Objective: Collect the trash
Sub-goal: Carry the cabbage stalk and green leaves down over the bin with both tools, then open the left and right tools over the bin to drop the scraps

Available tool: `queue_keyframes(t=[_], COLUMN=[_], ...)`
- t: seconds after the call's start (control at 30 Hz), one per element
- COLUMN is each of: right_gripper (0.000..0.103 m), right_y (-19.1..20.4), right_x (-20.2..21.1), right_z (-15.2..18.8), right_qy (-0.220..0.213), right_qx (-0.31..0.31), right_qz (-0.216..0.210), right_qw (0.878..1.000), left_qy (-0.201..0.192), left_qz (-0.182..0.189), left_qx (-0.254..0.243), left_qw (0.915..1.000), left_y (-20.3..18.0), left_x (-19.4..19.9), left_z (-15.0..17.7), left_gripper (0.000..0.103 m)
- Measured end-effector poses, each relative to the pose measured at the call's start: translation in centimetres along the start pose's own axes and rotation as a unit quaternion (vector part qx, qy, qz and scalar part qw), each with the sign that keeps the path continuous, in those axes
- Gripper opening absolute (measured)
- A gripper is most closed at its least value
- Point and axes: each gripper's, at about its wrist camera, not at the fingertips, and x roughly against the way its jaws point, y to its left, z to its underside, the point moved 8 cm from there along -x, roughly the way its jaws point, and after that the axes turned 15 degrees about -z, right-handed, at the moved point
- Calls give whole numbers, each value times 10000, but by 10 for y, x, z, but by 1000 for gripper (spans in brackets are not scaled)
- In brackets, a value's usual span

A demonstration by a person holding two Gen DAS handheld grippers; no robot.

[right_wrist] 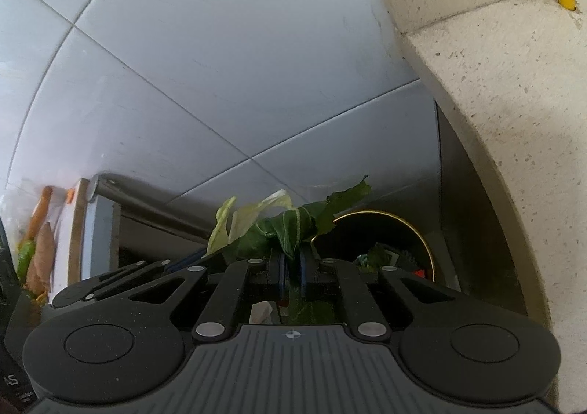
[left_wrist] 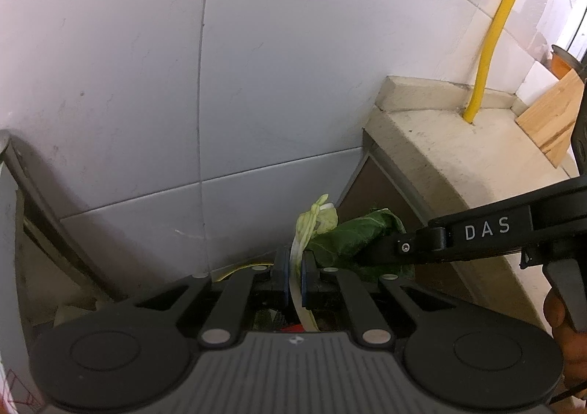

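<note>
Pinching limp leaf scraps (left_wrist: 345, 238) above the bin (right_wrist: 400, 230), left gripper (left_wrist: 293, 276) and right gripper (right_wrist: 291, 274) each clenched on greens, risk thin stems slipping beside its rim.

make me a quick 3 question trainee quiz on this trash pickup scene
1. True or false: the left gripper is shut on a pale leaf stalk.
2. What does the right gripper hold? A) dark green leaf B) carrot C) paper
3. What colour is the pipe entering the stone counter?

Key:
1. True
2. A, the dark green leaf
3. Yellow; the yellow pipe meets the counter near the tiled wall.
</note>
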Motion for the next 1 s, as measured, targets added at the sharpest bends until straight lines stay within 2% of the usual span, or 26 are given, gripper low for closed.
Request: queue_keyframes(t=[0.1,0.17,0.33,0.47,0.6,1.0], right_gripper=[23,24,32,36,37,54], right_y=[-1,-2,-6,-8,-9,-14], right_x=[-5,-7,-9,-11,-13,-21], right_z=[0,0,0,-1,1,7], right_qy=[41,65,57,42,74,233], right_qx=[-57,-68,-101,-130,-146,-241], right_qz=[19,33,91,122,127,166], right_qw=[10000,9999,9999,9998,9998,9993], left_qy=[21,55,142,117,204,480], left_qz=[-27,-55,-151,-220,-273,-319], left_qx=[24,32,-9,-79,-127,-225], left_qw=[10000,10000,9998,9997,9993,9981], left_y=[2,3,4,5,5,4], left_x=[-1,-3,-6,-6,-8,-15], left_z=[0,0,1,0,2,6], left_gripper=[5,11,24,31,31,34])
